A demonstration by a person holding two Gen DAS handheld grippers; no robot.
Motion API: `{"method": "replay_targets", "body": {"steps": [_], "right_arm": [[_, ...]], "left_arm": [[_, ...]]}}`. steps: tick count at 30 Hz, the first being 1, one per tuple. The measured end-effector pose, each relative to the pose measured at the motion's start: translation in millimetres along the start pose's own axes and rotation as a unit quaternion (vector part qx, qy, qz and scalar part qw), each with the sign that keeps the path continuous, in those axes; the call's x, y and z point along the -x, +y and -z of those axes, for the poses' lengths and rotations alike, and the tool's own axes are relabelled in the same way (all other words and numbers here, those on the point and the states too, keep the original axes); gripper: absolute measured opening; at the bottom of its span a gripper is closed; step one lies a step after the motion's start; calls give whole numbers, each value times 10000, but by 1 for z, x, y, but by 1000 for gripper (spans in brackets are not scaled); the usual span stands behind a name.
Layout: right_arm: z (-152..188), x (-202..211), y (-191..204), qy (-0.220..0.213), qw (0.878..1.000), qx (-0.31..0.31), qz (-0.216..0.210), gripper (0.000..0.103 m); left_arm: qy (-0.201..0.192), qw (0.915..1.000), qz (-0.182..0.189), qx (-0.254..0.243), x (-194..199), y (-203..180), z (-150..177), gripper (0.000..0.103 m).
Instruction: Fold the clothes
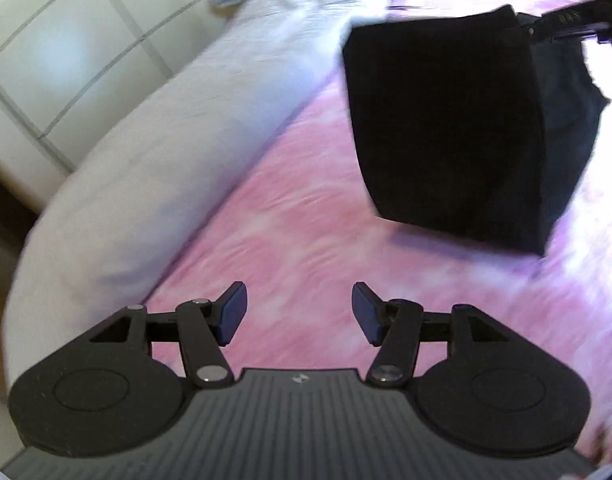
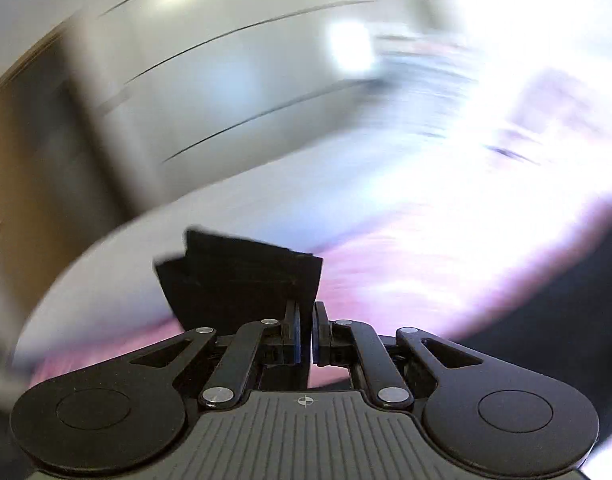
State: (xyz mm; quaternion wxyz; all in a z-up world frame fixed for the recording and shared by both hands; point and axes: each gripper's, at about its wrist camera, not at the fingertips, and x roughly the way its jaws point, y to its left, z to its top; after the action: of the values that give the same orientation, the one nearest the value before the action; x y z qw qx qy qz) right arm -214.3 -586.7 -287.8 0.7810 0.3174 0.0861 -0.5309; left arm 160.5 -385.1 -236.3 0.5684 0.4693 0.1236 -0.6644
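A folded black garment [image 1: 446, 120] hangs in the air above the pink bedspread [image 1: 290, 232], held at its upper right corner by my right gripper [image 1: 546, 26]. In the right wrist view that gripper [image 2: 305, 334] is shut on the black garment [image 2: 242, 276], which sticks out ahead and to the left of the fingers. My left gripper [image 1: 299, 314] stands open low over the pink spread, nothing between its blue pads, apart from the garment.
A pale grey duvet or bolster [image 1: 146, 152] runs along the left side of the bed. White cabinet fronts [image 1: 54, 52] stand beyond it. The right wrist view is heavily blurred, showing white panels [image 2: 210, 92] and a brown floor strip [image 2: 18, 184].
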Motion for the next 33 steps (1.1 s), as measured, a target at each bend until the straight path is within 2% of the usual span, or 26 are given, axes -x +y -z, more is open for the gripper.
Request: {"method": "replay_targets", "body": {"steps": [1, 3, 6, 7, 10, 13, 16, 17, 21, 24, 29, 31, 33], "right_arm": [[-3, 0, -38, 5, 9989, -390, 262, 3], [14, -21, -105, 461, 9917, -1010, 647, 3], [40, -53, -207, 1142, 9671, -1923, 1213, 4], [44, -56, -220, 1205, 9649, -2080, 1055, 4], [44, -52, -226, 1238, 9692, -1989, 759, 4], [41, -49, -236, 1297, 9619, -2328, 605, 4], [17, -31, -235, 905, 9728, -2089, 437, 4], [13, -27, -236, 856, 9754, -1979, 459, 4], [31, -40, -261, 1320, 9663, -2093, 702, 4], [30, -34, -259, 1294, 9721, -1828, 697, 4], [32, -31, -256, 1245, 9702, -1907, 827, 4], [32, -24, -255, 1233, 9726, -1774, 856, 4], [35, -24, -261, 1314, 9695, -1869, 883, 4]], "left_arm": [[-10, 9999, 117, -94, -7, -15, -12, 54], [30, 9991, 355, -246, -26, -47, -33, 54], [112, 9966, 678, -457, -53, -93, -62, 54], [151, 9957, 756, -518, -61, -107, -69, 54], [304, 9927, 935, -691, -84, -138, -85, 54], [463, 9901, 1069, -788, -108, -152, -97, 54], [486, 9893, 1115, -801, -124, -160, -109, 54], [486, 9893, 1124, -794, -129, -162, -113, 54], [592, 9879, 1208, -777, -159, -167, -130, 54], [628, 9881, 1170, -771, -180, -166, -142, 54], [711, 9886, 1123, -708, -211, -158, -149, 54], [756, 9882, 1143, -678, -224, -156, -146, 54], [833, 9867, 1191, -729, -241, -157, -140, 54]]}}
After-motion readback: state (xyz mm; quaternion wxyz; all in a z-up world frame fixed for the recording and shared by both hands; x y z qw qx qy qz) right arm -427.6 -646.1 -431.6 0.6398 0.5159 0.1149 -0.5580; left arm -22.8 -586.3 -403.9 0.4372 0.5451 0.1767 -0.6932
